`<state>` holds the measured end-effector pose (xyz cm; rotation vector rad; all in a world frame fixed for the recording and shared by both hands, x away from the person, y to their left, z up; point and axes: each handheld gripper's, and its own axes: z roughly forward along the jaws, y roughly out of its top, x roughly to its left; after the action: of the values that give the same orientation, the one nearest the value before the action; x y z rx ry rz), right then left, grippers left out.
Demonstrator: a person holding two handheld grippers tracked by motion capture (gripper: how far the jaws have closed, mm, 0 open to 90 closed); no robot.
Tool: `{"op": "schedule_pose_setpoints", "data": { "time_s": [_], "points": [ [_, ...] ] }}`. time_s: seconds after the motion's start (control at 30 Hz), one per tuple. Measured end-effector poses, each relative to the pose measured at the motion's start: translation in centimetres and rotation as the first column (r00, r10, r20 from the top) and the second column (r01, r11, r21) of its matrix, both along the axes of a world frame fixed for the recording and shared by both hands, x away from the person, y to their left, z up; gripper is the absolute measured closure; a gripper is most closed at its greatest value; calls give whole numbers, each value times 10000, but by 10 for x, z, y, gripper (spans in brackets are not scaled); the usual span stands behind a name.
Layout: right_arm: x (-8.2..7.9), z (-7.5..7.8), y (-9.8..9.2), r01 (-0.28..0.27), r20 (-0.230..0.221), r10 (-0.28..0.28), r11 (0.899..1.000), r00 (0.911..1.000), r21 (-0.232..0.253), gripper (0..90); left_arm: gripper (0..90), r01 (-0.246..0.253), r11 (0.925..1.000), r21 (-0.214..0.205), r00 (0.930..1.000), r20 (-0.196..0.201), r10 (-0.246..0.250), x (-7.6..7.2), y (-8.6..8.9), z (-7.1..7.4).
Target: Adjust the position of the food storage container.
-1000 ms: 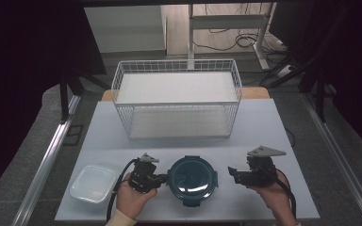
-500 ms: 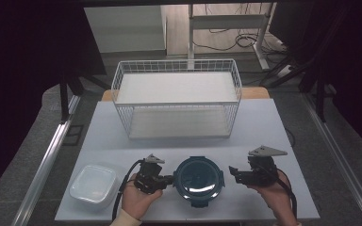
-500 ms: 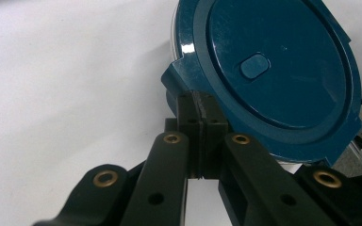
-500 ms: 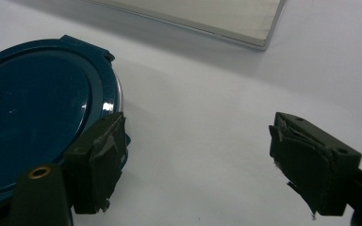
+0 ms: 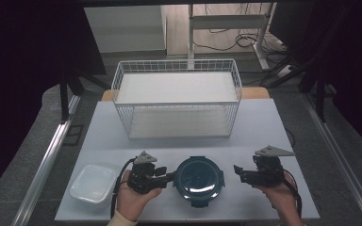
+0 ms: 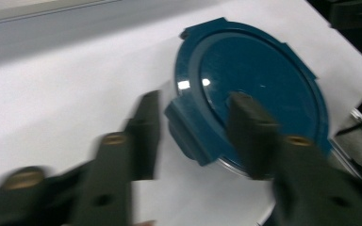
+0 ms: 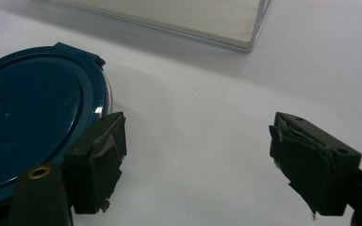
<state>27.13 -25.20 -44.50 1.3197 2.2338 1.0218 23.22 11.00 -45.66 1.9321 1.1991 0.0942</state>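
Now two grippers are flanking a round teal container on a white table.

From the high view, the left gripper (image 5: 169,177) is touching the container (image 5: 199,181) at its left rim, while the right gripper (image 5: 238,171) is hovering just beside its right; a clear plastic tub (image 5: 93,184) is sitting at the near left, and a white wire basket (image 5: 177,104) is standing farther back. Along the left gripper view, the jaws have just been opening and are standing partly apart astride a lid latch (image 6: 188,132), blurred, not pressing it. Along the right gripper view, the jaws are gaping wide over bare table (image 7: 193,155), the glossy lid (image 7: 28,132) lying at their left.
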Motion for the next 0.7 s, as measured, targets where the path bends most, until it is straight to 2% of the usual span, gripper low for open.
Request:
{"op": "schedule_pose_setpoints", "data": {
  "time_s": [0.07,0.13,0.2,0.33,0.47,0.6,0.7],
  "points": [
    [0,0,-1,-20,-36,20,9999,10000,123,190,411,211,9997,-145,9997,-95,-212,0,2,1],
    [0,0,-2,-175,-76,177,9996,9998,242,190,349,115,9980,-615,9997,-191,-127,2,4,2],
    [-1,1,-2,-386,-93,391,9984,9992,416,189,304,133,9978,-647,9996,-233,-148,4,4,2],
    [-2,2,-2,-716,-79,722,9955,9974,624,186,267,257,9979,-589,9992,-288,-274,3,4,4],
    [0,2,-1,-856,-80,863,9938,9962,713,183,246,456,9982,-391,9989,-64,-459,-2,10,7],
    [1,2,0,-933,-180,950,9924,9953,806,181,240,291,9989,-363,9996,-21,-292,-3,17,4],
    [2,2,0,-1002,-243,1030,9903,9944,960,180,230,200,9986,-490,9997,-107,-206,-3,20,2]
  ]
}}
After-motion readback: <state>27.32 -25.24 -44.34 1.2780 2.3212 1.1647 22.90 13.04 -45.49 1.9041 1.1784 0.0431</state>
